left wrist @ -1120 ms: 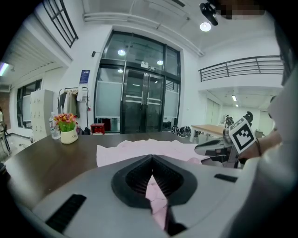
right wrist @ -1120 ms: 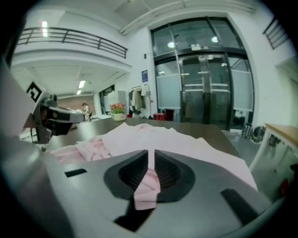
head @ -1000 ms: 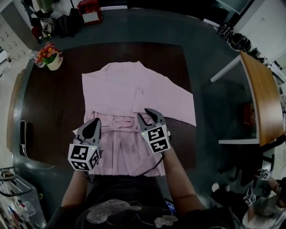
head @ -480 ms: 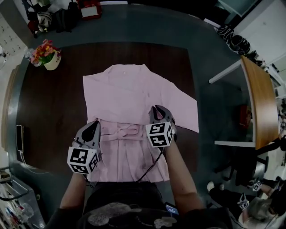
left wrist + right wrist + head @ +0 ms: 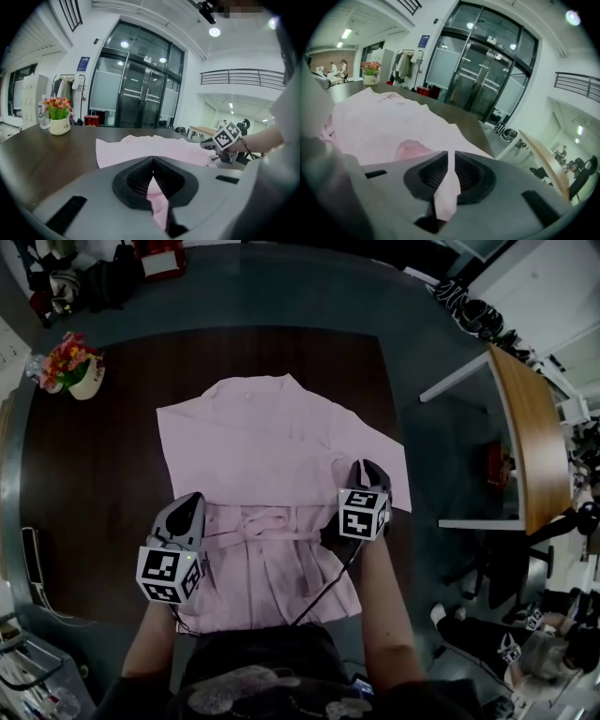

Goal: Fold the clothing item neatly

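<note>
Pinching pink garment (image 5: 272,446) in jaws of left gripper (image 5: 192,500) and just-closed right gripper (image 5: 367,467), dark worktop (image 5: 94,484) beneath, glass doors (image 5: 140,98) ahead.

A soft, matt pink cloth garment (image 5: 272,446) on a dark, smooth wooden table (image 5: 94,484).

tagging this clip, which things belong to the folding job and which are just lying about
Job: pink garment; left hand-held gripper shut on its fabric; right hand-held gripper just closed on it.
Lying about: potted flowers; wooden side table.
</note>
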